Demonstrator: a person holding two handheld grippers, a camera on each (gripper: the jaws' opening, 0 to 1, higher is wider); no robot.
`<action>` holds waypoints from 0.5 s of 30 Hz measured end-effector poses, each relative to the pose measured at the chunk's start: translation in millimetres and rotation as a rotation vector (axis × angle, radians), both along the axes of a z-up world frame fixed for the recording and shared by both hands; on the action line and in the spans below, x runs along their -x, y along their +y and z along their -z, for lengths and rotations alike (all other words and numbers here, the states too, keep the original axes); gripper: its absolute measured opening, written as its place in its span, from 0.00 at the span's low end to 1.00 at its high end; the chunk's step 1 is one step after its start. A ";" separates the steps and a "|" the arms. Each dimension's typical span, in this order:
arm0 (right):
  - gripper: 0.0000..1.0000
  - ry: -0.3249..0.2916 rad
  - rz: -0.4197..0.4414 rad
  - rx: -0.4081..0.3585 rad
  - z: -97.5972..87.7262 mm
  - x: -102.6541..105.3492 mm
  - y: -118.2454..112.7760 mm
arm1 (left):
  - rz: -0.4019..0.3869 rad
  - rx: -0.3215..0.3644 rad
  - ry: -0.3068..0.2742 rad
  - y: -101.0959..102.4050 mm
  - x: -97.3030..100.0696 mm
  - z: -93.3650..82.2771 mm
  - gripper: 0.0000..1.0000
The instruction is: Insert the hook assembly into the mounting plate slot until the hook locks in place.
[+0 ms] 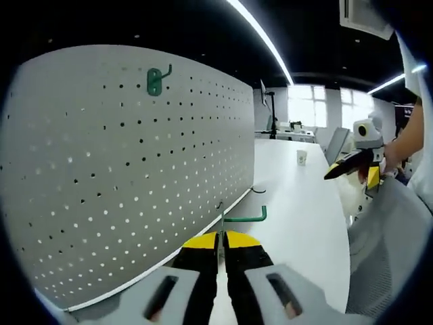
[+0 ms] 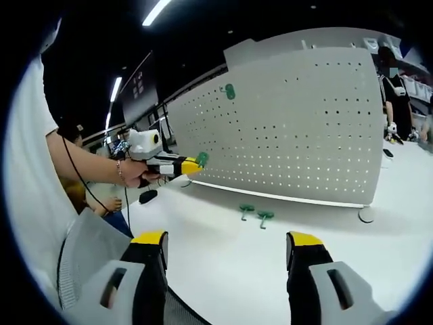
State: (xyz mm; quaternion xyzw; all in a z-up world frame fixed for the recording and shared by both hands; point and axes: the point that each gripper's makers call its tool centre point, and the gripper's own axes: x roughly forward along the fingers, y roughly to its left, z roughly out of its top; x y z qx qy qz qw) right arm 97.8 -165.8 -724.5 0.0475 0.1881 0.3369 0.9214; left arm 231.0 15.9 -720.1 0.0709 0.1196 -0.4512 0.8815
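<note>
Right now, L gripper (image 1: 222,238) up close to white pegboard (image 1: 128,169), jaws pinched together on thin stem of a green hook (image 1: 245,217), hook's bent arm sticking out to view's right, just past yellow jaw tips. Held hook near pegboard's lower edge, touching board or not: can't tell. Pegboard standing upright on white table (image 1: 298,203), w/ a second green hook (image 1: 155,81) already mounted high up on it. Small paper cup (image 1: 302,157) far back on table, well apart from board. R gripper (image 1: 352,166) seen at right of left gripper view, held by a hand (image 1: 392,154), off to the side over table edge. In right gripper view, R gripper (image 2: 226,247) w/ fingers wide apart, nothing between them, above bare table (image 2: 223,264). Two spare green hooks (image 2: 256,214) lying on table just in front of pegboard (image 2: 284,135) base, side by side, near each other. Mounted green hook (image 2: 230,91) visible near board's upper left. L gripper (image 2: 196,162) visible at view's left, gripped by person's hand (image 2: 139,175), yellow tips w/ bit of green at the end, close to board's left lower corner. Grey fabric, prob. a seat back (image 2: 88,250), low at left.
</note>
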 end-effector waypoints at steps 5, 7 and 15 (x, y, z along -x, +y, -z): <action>0.68 -0.007 -0.006 -0.007 -3.9 2.3 3.0 | -0.022 0.042 -0.006 2.5 10.2 -7.0 0.02; 0.68 -0.010 -0.006 -0.009 -4.5 3.1 3.7 | -0.025 0.051 -0.006 2.9 13.7 -8.0 0.02; 0.68 -0.026 -0.008 -0.014 -11.2 4.2 6.9 | -0.047 0.106 -0.037 3.3 29.5 -26.1 0.02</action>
